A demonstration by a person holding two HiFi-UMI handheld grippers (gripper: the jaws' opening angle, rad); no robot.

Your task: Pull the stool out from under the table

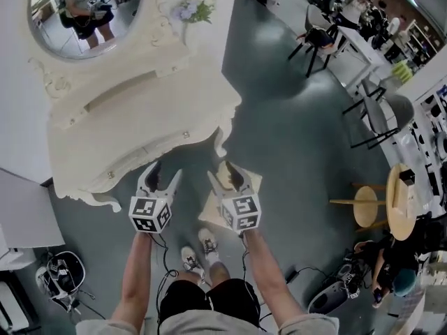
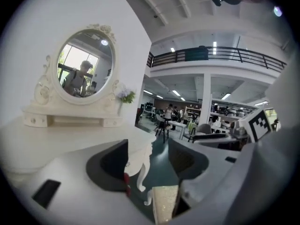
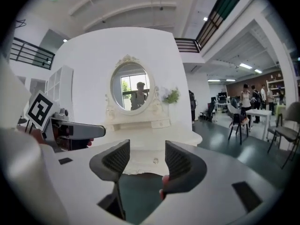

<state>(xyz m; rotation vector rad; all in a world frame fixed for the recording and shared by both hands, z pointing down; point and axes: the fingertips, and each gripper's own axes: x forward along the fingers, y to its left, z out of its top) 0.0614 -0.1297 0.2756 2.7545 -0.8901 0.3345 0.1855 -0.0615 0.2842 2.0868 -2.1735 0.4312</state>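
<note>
The white dressing table [image 1: 133, 128] with its oval mirror [image 1: 84, 12] stands at the upper left of the head view. The stool [image 1: 253, 181], with a beige square cushion, stands on the grey floor just in front of the table's right end, partly hidden behind my right gripper. In the left gripper view the stool [image 2: 164, 201] shows low between the jaws, next to a curved table leg [image 2: 140, 172]. My left gripper [image 1: 166, 170] [image 2: 147, 161] and right gripper [image 1: 221, 171] [image 3: 140, 161] are held side by side above the stool. Both are open with nothing between their jaws.
A small vase of flowers [image 1: 195, 7] sits on the table top. Chairs and desks [image 1: 321, 37] fill the far right. A round wooden side table [image 1: 367, 206] and a crouching person [image 1: 391, 267] are at the right. A bag [image 1: 61, 274] and cables lie at the lower left.
</note>
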